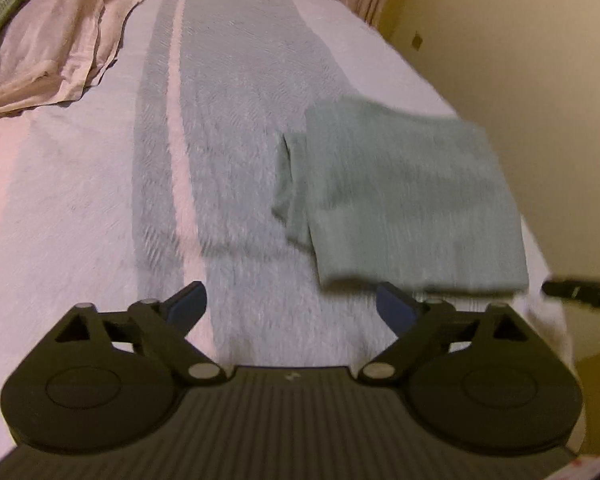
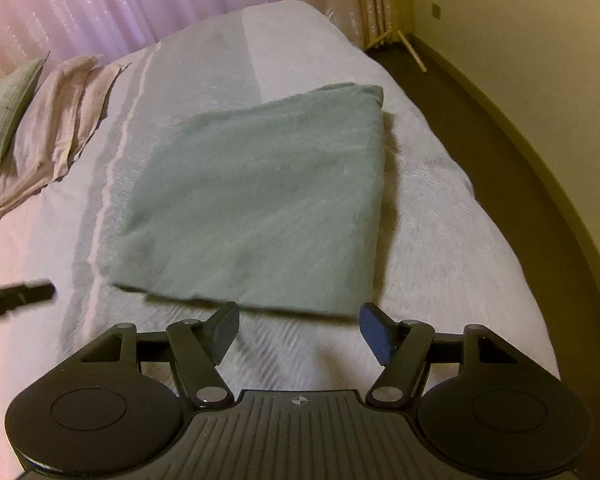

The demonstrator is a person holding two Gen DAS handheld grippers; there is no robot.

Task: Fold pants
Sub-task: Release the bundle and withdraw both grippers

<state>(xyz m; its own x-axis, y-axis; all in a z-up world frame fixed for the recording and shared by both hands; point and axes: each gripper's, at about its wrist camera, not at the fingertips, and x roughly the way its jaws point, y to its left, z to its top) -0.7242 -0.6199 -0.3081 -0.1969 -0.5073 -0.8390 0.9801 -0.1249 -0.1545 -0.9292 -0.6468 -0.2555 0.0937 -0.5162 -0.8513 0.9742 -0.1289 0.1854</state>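
Observation:
The green pants (image 2: 260, 200) lie folded into a flat square on the bed's pale blanket (image 2: 440, 240), near its right edge. In the left wrist view the same folded pants (image 1: 412, 200) sit ahead and to the right. My left gripper (image 1: 292, 300) hangs open above the blanket, nothing between its blue-padded fingers (image 1: 188, 304). My right gripper (image 2: 298, 326) is open too, just short of the pants' near edge, with an empty gap. Each view catches a black sliver of the other gripper at its side.
A pink crumpled sheet (image 1: 56, 40) and a green pillow (image 2: 8, 108) lie at the far left of the bed. A green stripe (image 1: 236, 120) runs down the blanket. Curtains (image 2: 100, 4) hang behind; dark floor (image 2: 480, 120) and a yellow wall lie right of the bed.

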